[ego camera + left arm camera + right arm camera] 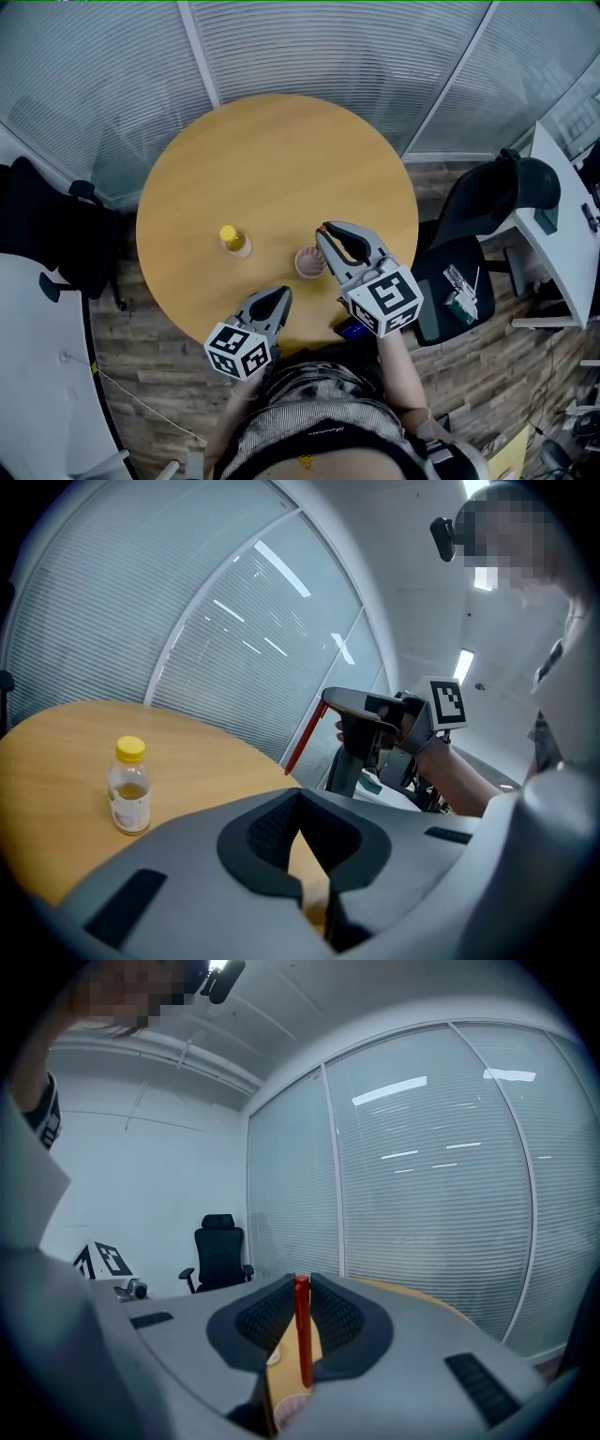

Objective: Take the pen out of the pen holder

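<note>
Though half hidden by right gripper [298, 1284] jaws, red pen [302, 1335], apparently above holder [307, 264].

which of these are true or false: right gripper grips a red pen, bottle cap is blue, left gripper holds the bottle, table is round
1. The right gripper is shut on a red pen. True.
2. The bottle has a blue cap. False: the cap is yellow.
3. The left gripper holds the bottle. False: its jaws are shut on nothing, and the bottle stands apart from it on the table.
4. The table is round with a wooden top. True.
</note>
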{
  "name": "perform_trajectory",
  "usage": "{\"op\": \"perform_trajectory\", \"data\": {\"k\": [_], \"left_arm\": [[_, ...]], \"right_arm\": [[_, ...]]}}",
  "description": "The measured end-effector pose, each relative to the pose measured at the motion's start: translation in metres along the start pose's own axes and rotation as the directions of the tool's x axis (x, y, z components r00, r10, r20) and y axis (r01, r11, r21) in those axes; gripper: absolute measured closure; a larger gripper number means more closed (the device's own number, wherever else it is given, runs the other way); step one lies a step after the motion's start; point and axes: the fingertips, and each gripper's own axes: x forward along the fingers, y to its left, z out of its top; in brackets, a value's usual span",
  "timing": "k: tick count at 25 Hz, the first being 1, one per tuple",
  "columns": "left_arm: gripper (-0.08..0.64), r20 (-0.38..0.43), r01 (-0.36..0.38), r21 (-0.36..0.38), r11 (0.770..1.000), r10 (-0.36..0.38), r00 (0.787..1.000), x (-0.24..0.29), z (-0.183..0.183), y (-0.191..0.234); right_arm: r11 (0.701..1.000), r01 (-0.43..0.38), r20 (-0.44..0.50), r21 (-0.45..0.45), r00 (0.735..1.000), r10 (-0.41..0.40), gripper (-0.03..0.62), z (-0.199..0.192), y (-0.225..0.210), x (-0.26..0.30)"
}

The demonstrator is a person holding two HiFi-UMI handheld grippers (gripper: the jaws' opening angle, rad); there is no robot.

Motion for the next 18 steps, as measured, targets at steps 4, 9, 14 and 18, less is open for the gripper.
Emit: {"op": "perform_trajectory", "data": {"k": [4, 9, 14, 18], "left_arm": [[0.557, -0.004, 0.000, -0.001, 1.000, 0.000, 1.000, 0.0003, -0.0008, 0.0009], [0.557, -0.006, -0.003, -0.002, 1.000, 0.003, 1.000, -0.0012, -0.0014, 0.0016], [0.557, -0.010, -0.005, -0.003, 1.000, 0.005, 1.000, -0.0005, -0.0019, 0.0021], [0.557, -0.012, -0.007, -0.005, 1.000, 0.007, 1.000, 0.0001, -0.0027, 0.0027]], "right_arm": [[1.000, -0.002, 0.003, 0.009, 1.000, 0.002, 0.529, -0.0001, -0.0001, 0.0012], [1.000, -0.003, 0.000, 0.011, 1.000, 0.003, 0.529, -0.0010, 0.0012, 0.0021], [1.000, -0.001, -0.005, 0.014, 1.000, 0.001, 0.529, -0.0042, -0.0008, 0.0036], [1.000, -0.004, -0.012, 0.018, 1.000, 0.004, 0.529, -0.0070, -0.0020, 0.0052]]}}
